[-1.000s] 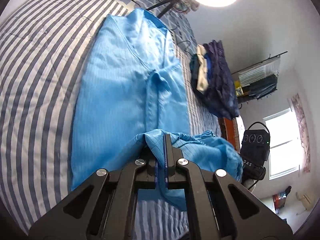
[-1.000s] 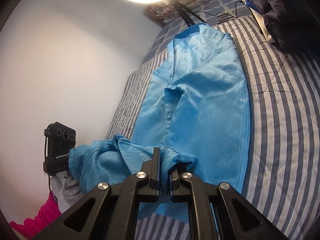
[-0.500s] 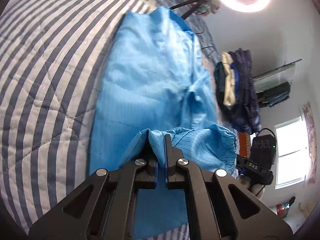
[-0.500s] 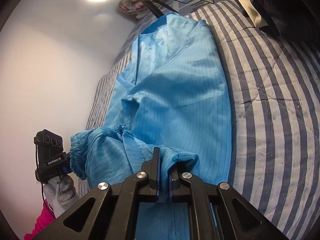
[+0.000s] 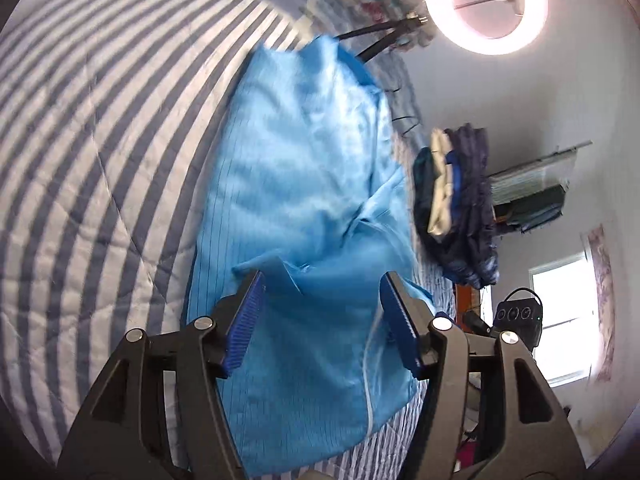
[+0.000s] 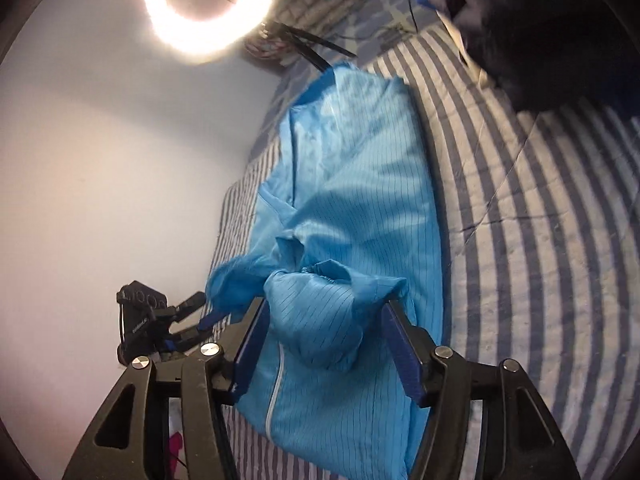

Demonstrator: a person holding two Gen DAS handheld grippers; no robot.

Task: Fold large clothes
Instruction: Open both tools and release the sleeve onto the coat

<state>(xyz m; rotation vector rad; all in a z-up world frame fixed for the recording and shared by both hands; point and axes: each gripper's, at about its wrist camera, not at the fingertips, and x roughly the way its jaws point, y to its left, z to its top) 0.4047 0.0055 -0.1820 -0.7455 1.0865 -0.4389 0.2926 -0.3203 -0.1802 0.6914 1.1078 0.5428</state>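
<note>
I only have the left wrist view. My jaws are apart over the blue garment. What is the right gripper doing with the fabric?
Observer: The right gripper is opening too; the sleeve cuff bunches between its pads, released.
Operator: Where does that sleeve lie?
Observer: Folded across the blue garment, its end near the white zipper.
Operator: Anything beyond the garment on that side?
Observer: Bare striped quilt, then a dark pile of clothes at the far corner.
Operator: And my gripper, seen from there?
Observer: The left gripper shows at the bed's edge, holding no fabric.
</note>
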